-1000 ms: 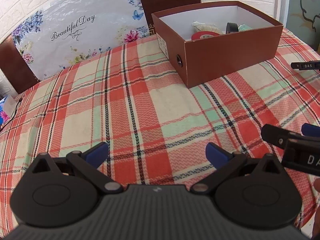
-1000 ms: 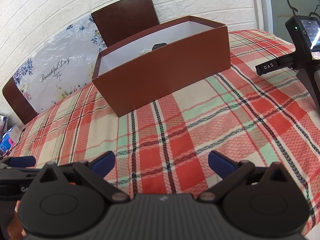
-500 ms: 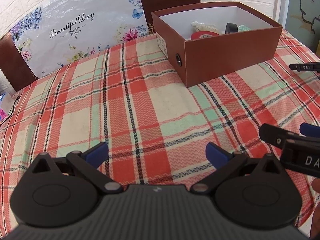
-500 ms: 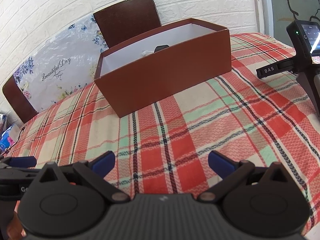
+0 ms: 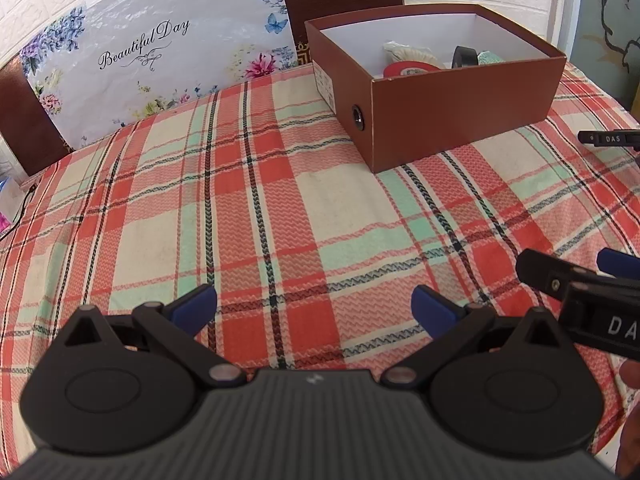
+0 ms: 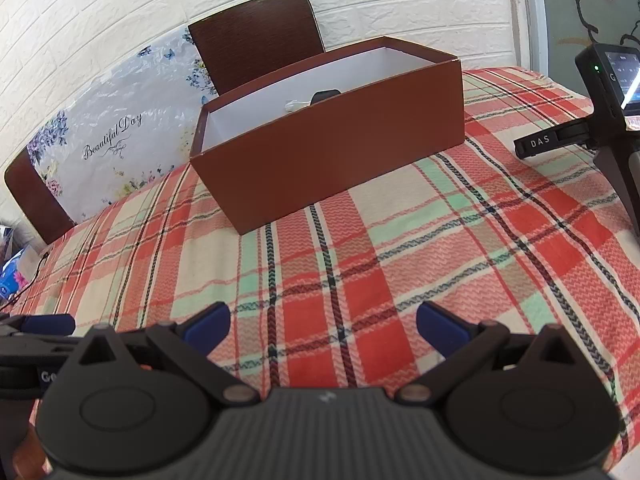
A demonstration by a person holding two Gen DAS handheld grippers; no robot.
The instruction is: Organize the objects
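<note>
Plaid cloth in red, cream and mint green (image 5: 280,208) covers the whole tabletop, and both grippers hang low over its near part.

Nearest in the left wrist view, the left gripper (image 5: 314,306) has its two blue-tipped fingers spread wide, with nothing but bare cloth between them. Just to its right, at the frame edge, part of the right gripper (image 5: 576,276) shows as a black finger with a blue tip.

In the right wrist view, the right gripper (image 6: 322,322) is likewise spread wide and holds nothing; only cloth lies between its blue tips. The left gripper's blue tip pokes in at the far left edge of that view.

Farther back, well apart from both grippers, an open brown cardboard box (image 5: 460,120) with a white inside sits on the cloth. It lies ahead and to the right of the left gripper, and ahead and slightly left of the right gripper. Inside it rest a red roll (image 5: 408,69), a pale bundle (image 5: 412,51), a black roll (image 5: 464,56) and something light green (image 5: 490,57) that is mostly hidden by the box wall.

Beyond the table edge stand two dark brown chairs (image 6: 256,40) and a floral sheet reading "Beautiful Day" (image 5: 144,44), against a white brick wall (image 6: 120,12). A black stand marked "DAS" (image 6: 548,142) rises at the right.
</note>
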